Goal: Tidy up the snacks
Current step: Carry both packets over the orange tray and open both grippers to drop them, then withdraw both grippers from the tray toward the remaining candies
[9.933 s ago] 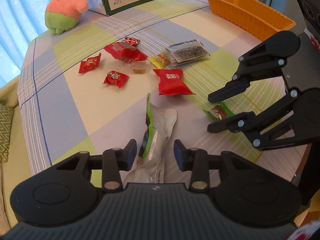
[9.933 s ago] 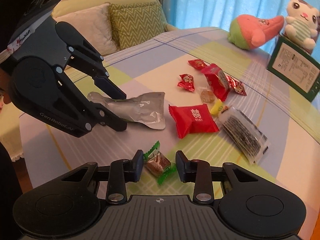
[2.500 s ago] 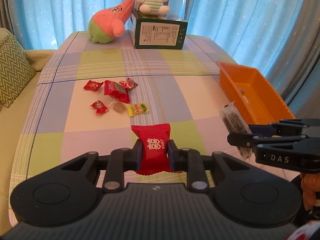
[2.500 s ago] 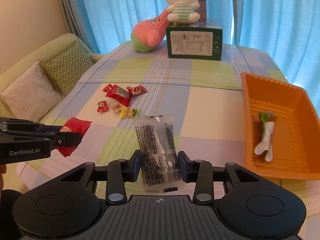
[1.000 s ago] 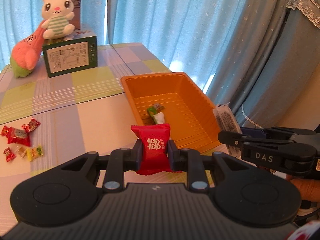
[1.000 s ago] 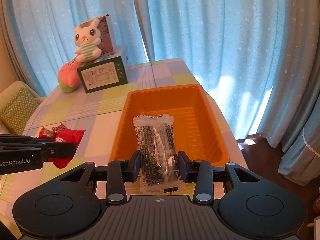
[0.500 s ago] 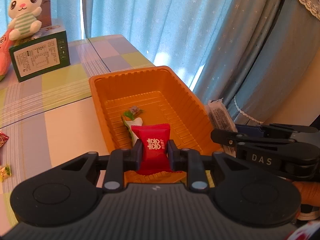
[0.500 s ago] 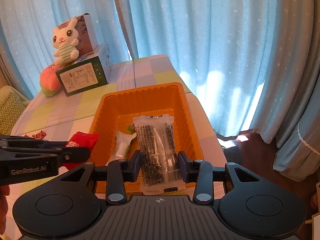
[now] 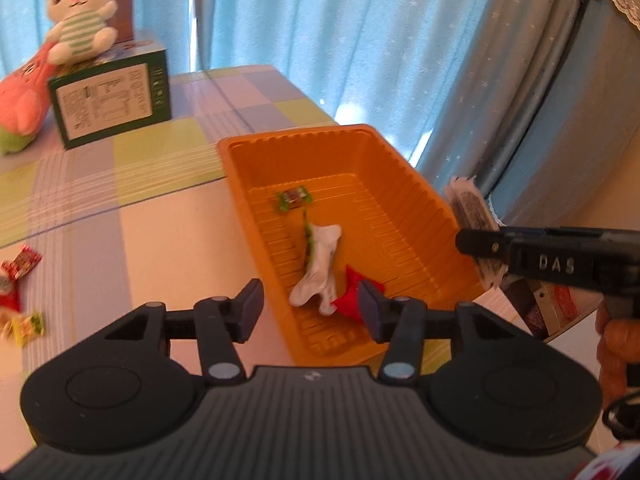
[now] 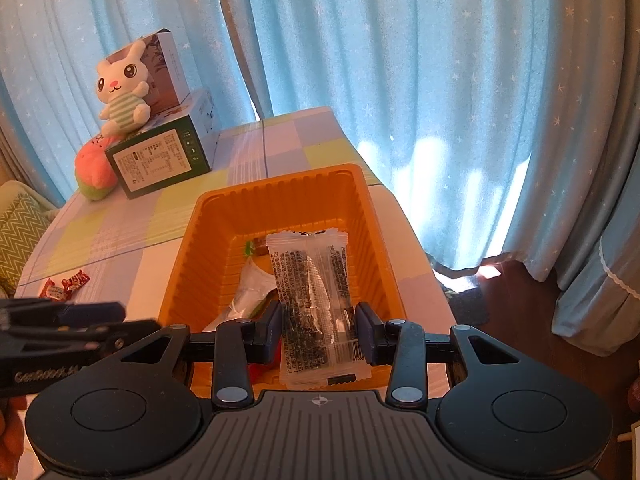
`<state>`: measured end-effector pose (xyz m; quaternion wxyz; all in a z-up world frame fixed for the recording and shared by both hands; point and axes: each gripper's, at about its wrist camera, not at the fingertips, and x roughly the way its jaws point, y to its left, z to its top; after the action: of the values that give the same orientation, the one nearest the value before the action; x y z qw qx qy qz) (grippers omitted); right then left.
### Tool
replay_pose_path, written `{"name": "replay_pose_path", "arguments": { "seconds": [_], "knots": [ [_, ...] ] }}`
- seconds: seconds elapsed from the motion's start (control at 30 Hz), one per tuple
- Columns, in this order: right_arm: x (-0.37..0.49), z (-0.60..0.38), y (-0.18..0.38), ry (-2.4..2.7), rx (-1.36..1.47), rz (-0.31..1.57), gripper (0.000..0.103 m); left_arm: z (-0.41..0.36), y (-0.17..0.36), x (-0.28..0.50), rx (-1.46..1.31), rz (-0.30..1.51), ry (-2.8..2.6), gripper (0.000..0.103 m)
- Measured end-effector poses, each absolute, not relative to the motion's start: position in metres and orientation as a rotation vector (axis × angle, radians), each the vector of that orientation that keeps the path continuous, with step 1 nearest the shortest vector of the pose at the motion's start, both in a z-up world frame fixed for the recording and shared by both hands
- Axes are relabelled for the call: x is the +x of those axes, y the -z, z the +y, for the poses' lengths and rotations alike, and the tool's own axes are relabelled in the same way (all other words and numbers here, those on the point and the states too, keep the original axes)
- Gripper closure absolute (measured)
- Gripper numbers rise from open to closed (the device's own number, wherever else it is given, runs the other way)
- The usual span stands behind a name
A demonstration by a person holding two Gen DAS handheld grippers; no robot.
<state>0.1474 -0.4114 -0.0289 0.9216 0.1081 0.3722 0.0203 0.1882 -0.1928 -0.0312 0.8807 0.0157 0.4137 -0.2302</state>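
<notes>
My left gripper (image 9: pixel 310 310) hangs over the near end of the orange tray (image 9: pixel 416 188); its jaws are opening and nothing is between them. The red snack packet (image 9: pixel 349 298) lies in the tray below, beside a white and green wrapper (image 9: pixel 320 272) and a small green candy (image 9: pixel 294 199). My right gripper (image 10: pixel 318 330) is shut on a clear packet of dark snack (image 10: pixel 310 300), held above the tray (image 10: pixel 188 248). That gripper shows in the left wrist view at the right (image 9: pixel 480 246). The left gripper (image 10: pixel 116 318) shows at the left of the right wrist view.
A green box (image 9: pixel 110 106) with a plush rabbit (image 9: pixel 80 16) and a pink plush (image 9: pixel 22 92) stands at the table's far end. Loose red and yellow candies (image 9: pixel 18 292) lie at the left. Blue curtains hang close behind the tray, past the table edge.
The left jaws have spread and the red packet has dropped from them into the tray. The left gripper has sunk closer to the tray. The right gripper still holds its packet.
</notes>
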Motion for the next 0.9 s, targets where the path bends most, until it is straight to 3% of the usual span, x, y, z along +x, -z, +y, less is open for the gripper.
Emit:
{"name": "replay_pose_path", "arguments": {
  "seconds": [0.27, 0.3, 0.33, 0.37, 0.9],
  "knots": [
    [0.168, -0.404, 0.034, -0.065, 0.289, 0.775, 0.063, -0.158, 0.027, 0.172, -0.009, 0.862, 0.428, 0.051],
    [0.169, -0.405, 0.035, -0.065, 0.301, 0.777, 0.052, -0.154, 0.026, 0.170, -0.011, 0.861, 0.423, 0.050],
    [0.168, -0.404, 0.035, -0.062, 0.306, 0.774, 0.035, -0.151, 0.024, 0.168, -0.012, 0.858, 0.418, 0.050],
    [0.166, -0.404, 0.033, -0.055, 0.305, 0.763, 0.031, -0.148, 0.023, 0.166, -0.012, 0.854, 0.412, 0.048],
    [0.090, -0.341, 0.007, -0.095, 0.232, 0.769, 0.031, -0.090, -0.009, 0.114, -0.036, 0.816, 0.317, 0.034]
  ]
}}
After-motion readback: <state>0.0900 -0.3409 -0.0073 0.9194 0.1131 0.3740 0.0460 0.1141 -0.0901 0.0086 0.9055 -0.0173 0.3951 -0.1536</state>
